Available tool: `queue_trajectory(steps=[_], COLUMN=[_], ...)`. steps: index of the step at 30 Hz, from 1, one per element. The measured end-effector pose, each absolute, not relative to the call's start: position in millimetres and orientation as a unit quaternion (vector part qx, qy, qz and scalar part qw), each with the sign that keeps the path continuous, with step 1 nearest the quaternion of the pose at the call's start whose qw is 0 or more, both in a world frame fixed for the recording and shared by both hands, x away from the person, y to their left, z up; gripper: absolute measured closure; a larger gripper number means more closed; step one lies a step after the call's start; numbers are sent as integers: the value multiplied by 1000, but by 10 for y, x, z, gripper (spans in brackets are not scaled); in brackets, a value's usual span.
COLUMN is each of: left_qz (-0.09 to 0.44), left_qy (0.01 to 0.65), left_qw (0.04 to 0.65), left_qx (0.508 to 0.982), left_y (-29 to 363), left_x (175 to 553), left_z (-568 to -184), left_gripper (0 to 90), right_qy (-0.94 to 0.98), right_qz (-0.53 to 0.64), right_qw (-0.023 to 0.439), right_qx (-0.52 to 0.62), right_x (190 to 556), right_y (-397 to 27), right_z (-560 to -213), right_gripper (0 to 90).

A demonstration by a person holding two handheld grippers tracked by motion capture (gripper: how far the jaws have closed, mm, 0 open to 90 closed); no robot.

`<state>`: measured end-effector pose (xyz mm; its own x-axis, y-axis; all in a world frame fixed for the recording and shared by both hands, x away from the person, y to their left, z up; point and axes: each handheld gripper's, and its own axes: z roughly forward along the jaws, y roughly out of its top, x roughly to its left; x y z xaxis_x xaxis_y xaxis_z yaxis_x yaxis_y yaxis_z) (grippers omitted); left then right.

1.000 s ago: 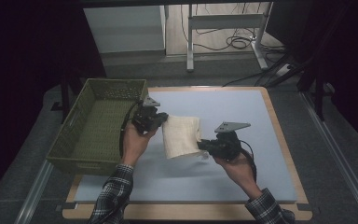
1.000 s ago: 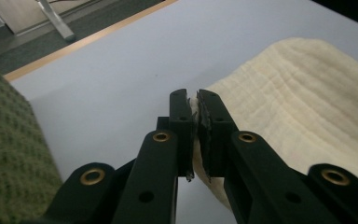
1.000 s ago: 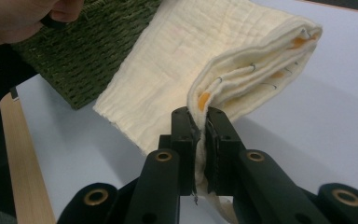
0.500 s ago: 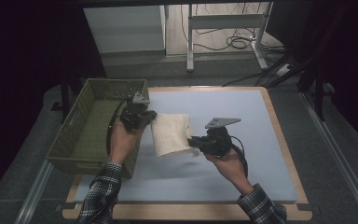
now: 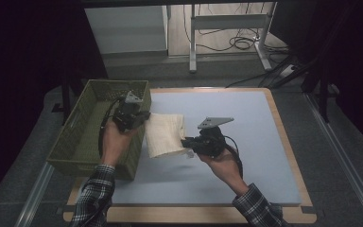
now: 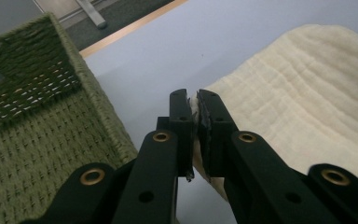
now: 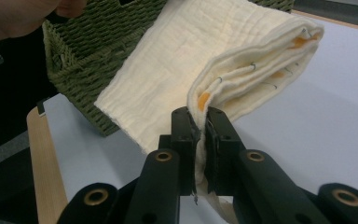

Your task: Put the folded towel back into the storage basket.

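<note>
Cream cloth (image 5: pixel 164 135): folded, lifted, just beside green basket (image 5: pixel 75 142)
Left gripper (image 6: pixel 193 105): pinching cloth's 9 o'clock edge
Right gripper (image 7: pixel 199 119): clamped on 3 o'clock corner

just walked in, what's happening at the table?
A person holds a folded cream cloth up between two handheld grippers. The left gripper and the right gripper are each shut on an edge of it. The cloth hangs over the blue mat, right beside the green woven basket.
</note>
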<state>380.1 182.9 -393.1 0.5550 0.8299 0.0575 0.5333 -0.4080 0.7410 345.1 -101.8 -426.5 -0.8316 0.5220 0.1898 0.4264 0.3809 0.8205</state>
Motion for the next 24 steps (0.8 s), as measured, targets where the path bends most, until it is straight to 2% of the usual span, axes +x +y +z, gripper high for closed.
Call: queue_trajectory(steps=[24], left_qz=[247], left_qy=[443], left_qw=[338], left_qx=[793], left_y=[2265], left_x=[3712], left_z=[-3690], left_gripper=[851], right_qy=[824], right_qz=[495], right_qw=[43], right_qx=[271], right_x=[3500], right_y=[-569], right_z=[-4136], right_gripper=[829])
